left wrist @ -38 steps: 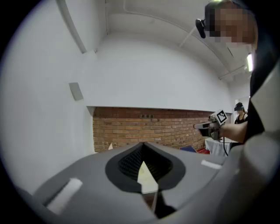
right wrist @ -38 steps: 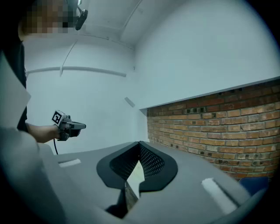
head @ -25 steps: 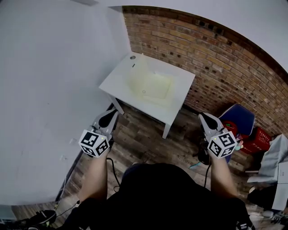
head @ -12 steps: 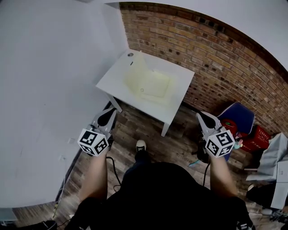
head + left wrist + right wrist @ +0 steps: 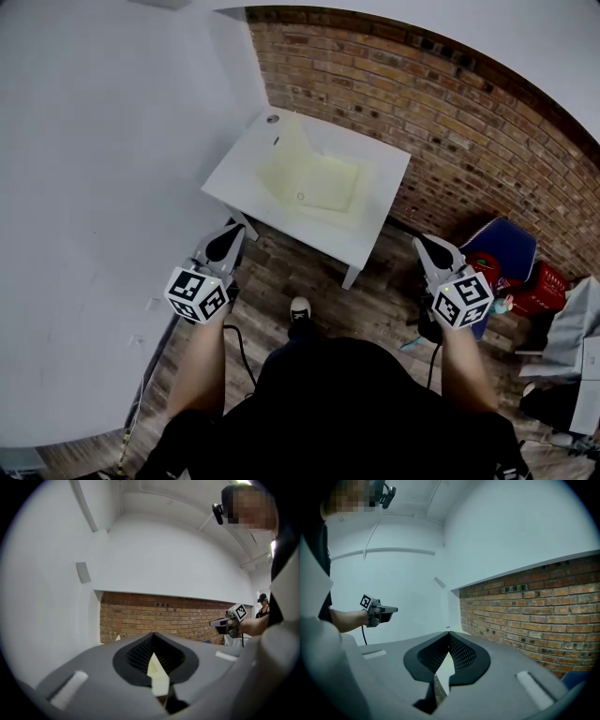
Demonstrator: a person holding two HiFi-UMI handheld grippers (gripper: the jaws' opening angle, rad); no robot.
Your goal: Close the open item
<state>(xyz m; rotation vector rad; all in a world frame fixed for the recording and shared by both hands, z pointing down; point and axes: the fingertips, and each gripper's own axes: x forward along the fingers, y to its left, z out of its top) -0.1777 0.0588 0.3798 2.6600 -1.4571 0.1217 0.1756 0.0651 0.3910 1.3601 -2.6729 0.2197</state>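
head view: step is the approach; open yellow item (image 5: 314, 180) on white table (image 5: 234, 173), my left gripper (image 5: 229, 244) and right gripper (image 5: 429, 247) both short of the table | left gripper view: jaws together, empty | right gripper view: same | next, I think: reach table, fold raised flap down

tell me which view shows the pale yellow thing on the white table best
The head view: it looks down on the whole pale yellow item, open on the white table. The left gripper view catches only a pale sliver of it low in frame; the right gripper view shows a faint strip, too little to identify.
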